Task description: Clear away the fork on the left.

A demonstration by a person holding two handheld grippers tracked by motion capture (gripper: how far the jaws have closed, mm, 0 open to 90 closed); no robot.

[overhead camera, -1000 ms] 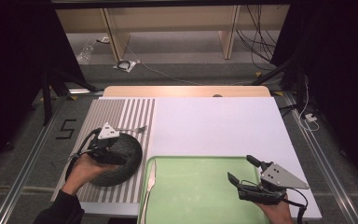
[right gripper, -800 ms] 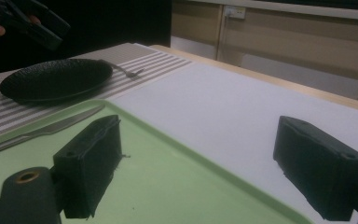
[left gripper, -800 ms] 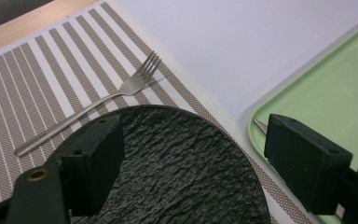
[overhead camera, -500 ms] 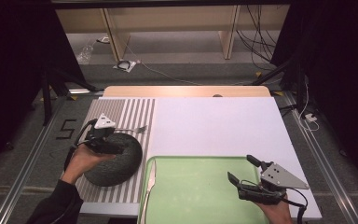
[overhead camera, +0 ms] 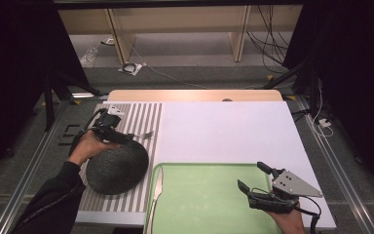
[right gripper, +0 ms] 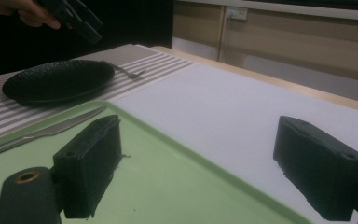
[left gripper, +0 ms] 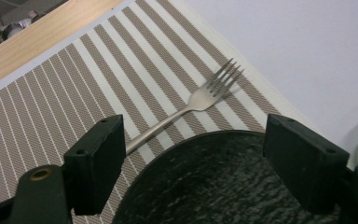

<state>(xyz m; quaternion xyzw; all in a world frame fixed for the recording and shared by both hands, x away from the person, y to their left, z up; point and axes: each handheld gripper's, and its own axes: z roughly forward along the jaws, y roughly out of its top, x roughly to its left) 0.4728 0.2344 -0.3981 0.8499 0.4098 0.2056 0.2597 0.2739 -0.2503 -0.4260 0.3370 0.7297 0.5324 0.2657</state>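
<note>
A black round plate [overhead camera: 117, 168] lies on the striped placemat [overhead camera: 136, 114], with a silver fork [overhead camera: 143, 135] just beyond its far rim. My left gripper [overhead camera: 121, 137] hovers open over that far rim. In the left gripper view its jaws stand wide apart, the plate [left gripper: 223, 186] below them and the fork [left gripper: 200, 100] ahead. My right gripper [overhead camera: 251, 176] is open, low over the right part of the green tray [overhead camera: 199, 214], nothing between its jaws. A knife [overhead camera: 157, 190] lies along the tray's left edge.
A white mat [overhead camera: 224, 129] covers the table's middle and right. A wooden strip [overhead camera: 190, 95] runs along the far edge. In the right gripper view the plate [right gripper: 58, 81], the knife [right gripper: 51, 130] and the left gripper [right gripper: 74, 16] lie beyond the tray [right gripper: 168, 177].
My left gripper has moved from the plate's left side toward the far rim and the fork. The plate has stayed put on the placemat. The right gripper has not moved.
</note>
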